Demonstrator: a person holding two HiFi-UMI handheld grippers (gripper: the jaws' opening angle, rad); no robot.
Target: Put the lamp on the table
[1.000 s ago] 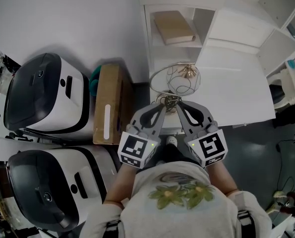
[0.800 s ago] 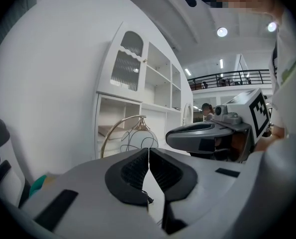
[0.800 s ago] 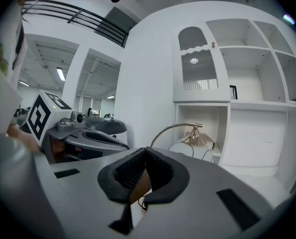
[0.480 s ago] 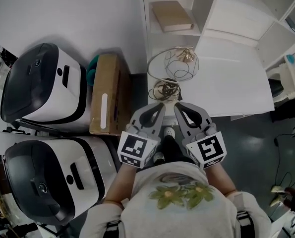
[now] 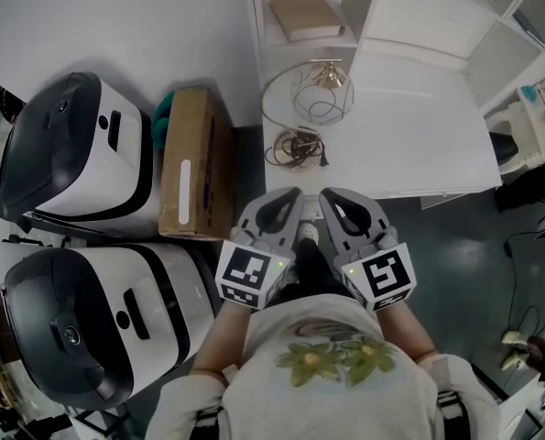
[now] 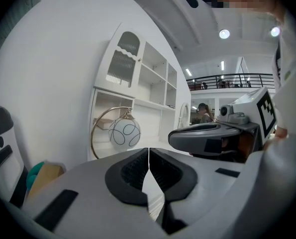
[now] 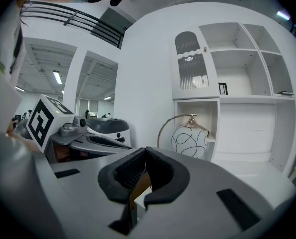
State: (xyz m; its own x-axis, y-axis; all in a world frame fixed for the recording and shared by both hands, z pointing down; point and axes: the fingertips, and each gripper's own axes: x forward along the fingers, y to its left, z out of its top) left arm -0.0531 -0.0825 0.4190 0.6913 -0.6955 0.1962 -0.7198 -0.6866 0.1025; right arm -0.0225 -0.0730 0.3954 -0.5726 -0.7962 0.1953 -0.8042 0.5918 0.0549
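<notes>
- The lamp stands on the white table near its back left corner, with a globe hanging inside a gold ring.
- A coiled cord, probably the lamp's own, lies just beside it on the person's side.
- The left gripper has its jaws pressed together with nothing between them, and sits near the table's front edge.
- The right gripper sits beside it, its jaws also together and empty.
</notes>
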